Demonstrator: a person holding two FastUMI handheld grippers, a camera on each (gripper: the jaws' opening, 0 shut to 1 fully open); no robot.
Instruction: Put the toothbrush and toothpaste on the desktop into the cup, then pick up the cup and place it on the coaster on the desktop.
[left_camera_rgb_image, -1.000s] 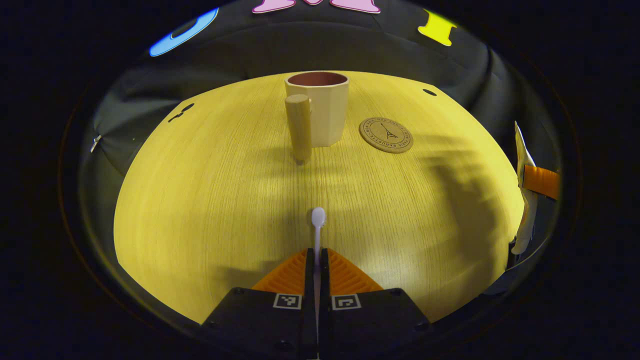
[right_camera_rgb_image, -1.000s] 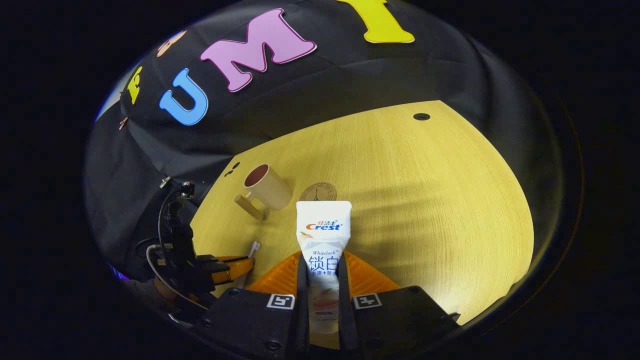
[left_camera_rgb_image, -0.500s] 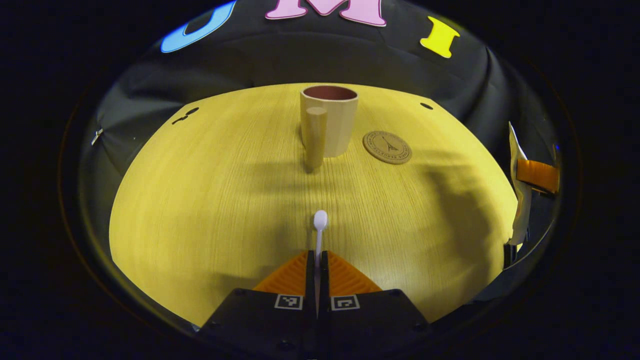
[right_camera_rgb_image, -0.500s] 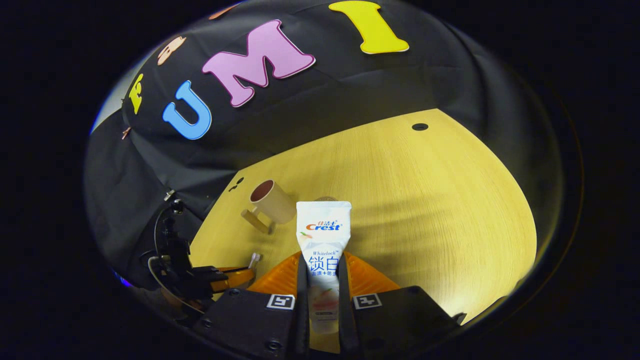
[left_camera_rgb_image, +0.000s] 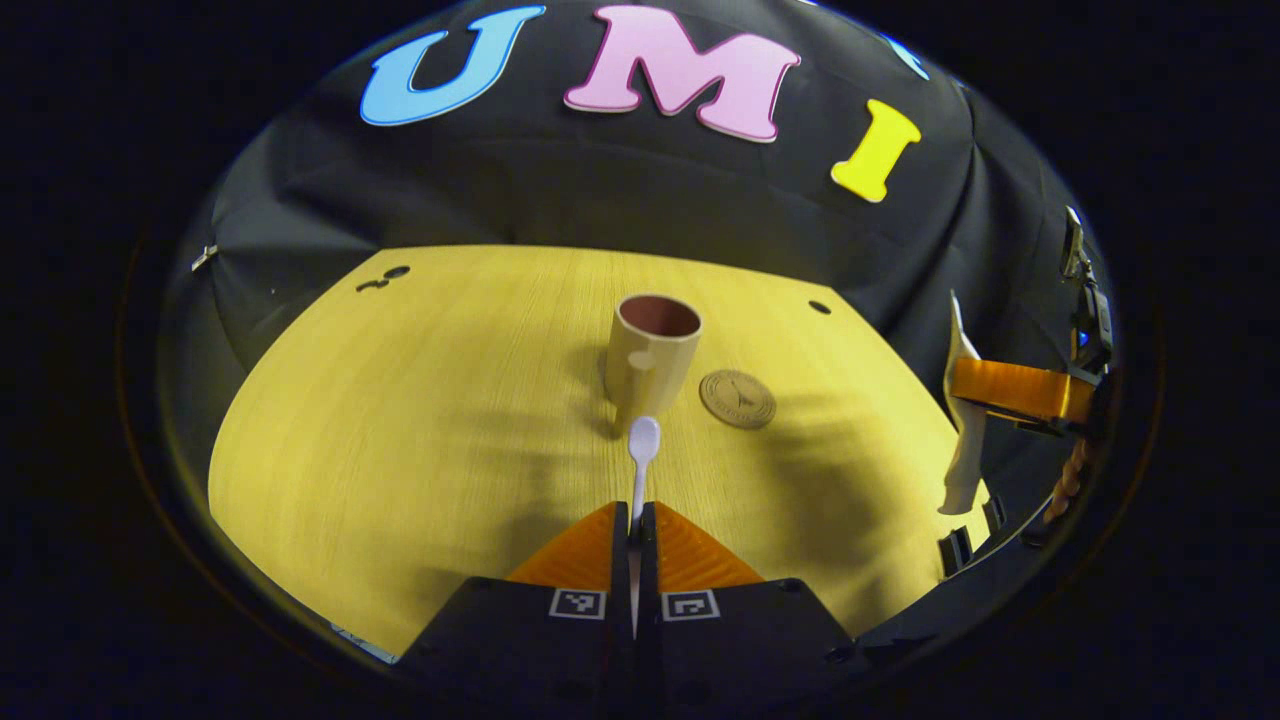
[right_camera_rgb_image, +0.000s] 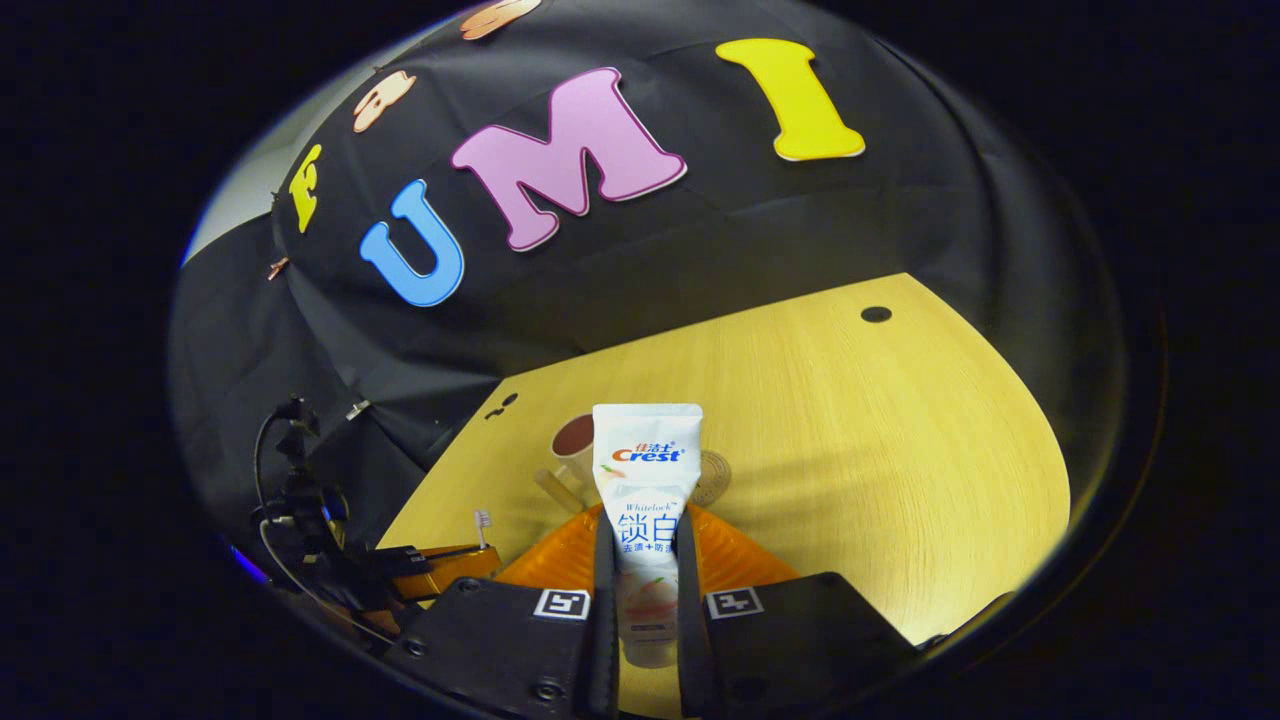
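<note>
Partly behind toothpaste (right_camera_rgb_image: 645, 480): cup (right_camera_rgb_image: 573, 440) & coaster (right_camera_rgb_image: 714, 476), rt gripper (right_camera_rgb_image: 645, 560) view.

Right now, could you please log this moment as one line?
left gripper: shut on toothbrush | right gripper: shut on toothpaste | cup: empty, upright on desk | coaster: bare

Cup (right_camera_rgb_image: 573, 437): right side hidden behind tube (right_camera_rgb_image: 646, 470). Coaster (right_camera_rgb_image: 713, 473): left part hidden likewise. Toothbrush (left_camera_rgb_image: 641, 455): handle hidden between fingers (left_camera_rgb_image: 580, 548). Coaster print: too small to tell.
</note>
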